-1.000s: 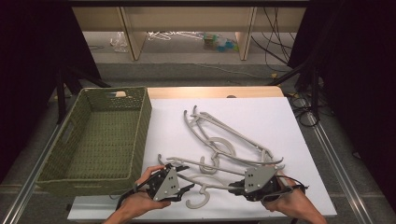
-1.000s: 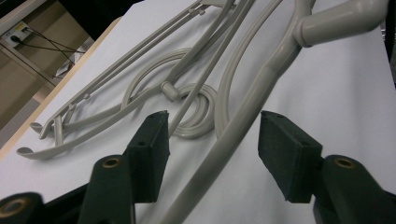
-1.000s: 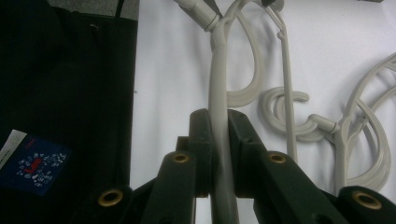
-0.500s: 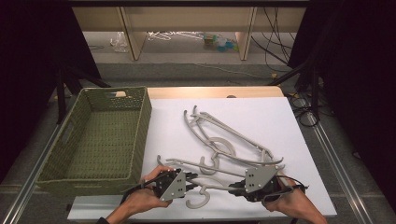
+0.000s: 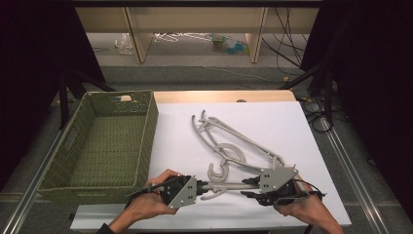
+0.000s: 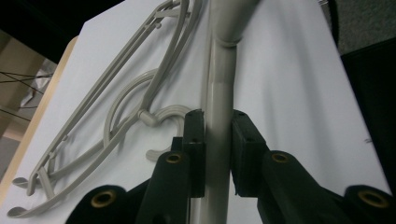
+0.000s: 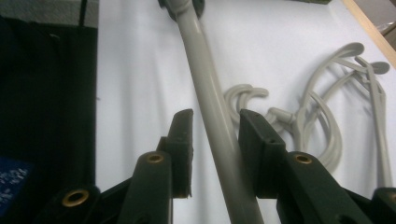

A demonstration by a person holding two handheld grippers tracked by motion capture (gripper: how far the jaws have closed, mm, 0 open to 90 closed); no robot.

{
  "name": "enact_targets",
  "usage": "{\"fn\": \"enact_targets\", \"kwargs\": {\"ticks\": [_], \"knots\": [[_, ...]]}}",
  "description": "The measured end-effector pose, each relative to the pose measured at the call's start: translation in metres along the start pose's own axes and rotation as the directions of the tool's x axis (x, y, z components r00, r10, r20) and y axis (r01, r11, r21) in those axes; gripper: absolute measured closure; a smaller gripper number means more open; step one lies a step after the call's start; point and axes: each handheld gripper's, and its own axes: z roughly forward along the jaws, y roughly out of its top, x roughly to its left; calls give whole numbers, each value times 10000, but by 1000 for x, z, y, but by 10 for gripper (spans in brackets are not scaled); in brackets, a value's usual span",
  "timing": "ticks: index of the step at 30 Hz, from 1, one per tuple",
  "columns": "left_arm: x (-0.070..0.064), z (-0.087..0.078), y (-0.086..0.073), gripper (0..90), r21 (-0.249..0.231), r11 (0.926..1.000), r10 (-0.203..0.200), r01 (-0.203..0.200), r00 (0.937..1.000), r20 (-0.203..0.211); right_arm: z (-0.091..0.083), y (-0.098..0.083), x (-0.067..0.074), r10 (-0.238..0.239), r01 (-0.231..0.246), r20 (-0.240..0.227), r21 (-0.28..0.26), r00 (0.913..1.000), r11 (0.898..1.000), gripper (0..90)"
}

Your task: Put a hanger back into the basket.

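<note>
A grey plastic hanger lies across the front of the white table top. My left gripper is shut on one end of its bar, with both pads pressed against it. My right gripper faces it from the other end. Its jaws have just been opening and stand apart around the same bar. A gap shows beside the left pad. Two more grey hangers lie tangled in the middle of the table.
A green woven basket stands at the table's left with nothing inside. Behind the table are a wooden edge, shelving and cables on the floor. Dark cloth hangs on both sides.
My left gripper has closed on the hanger's bar and risen slightly. My right gripper's jaws have parted from the bar, and that hand has stayed where it was.
</note>
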Motion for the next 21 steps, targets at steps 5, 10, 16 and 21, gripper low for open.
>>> {"fn": "enact_targets", "kwargs": {"ticks": [5,10,16,21], "knots": [[3,0,1,791,438,9955,-845,842,9964,39,-3,2,-3,644,-620,545,-449,9964,9971,519],[13,-8,-4,791,572,9597,-2747,2750,9614,-133,-11,4,-6,1488,-1363,1122,-1115,9825,9844,434],[26,-28,-7,791,275,9095,-4147,4149,9099,-123,-15,1,-6,2022,-1837,1222,-1474,9717,9719,405],[31,-43,-6,791,100,8850,-4650,4655,8848,-313,-17,-4,-3,2177,-1965,1214,-1660,9684,9664,389]]}}
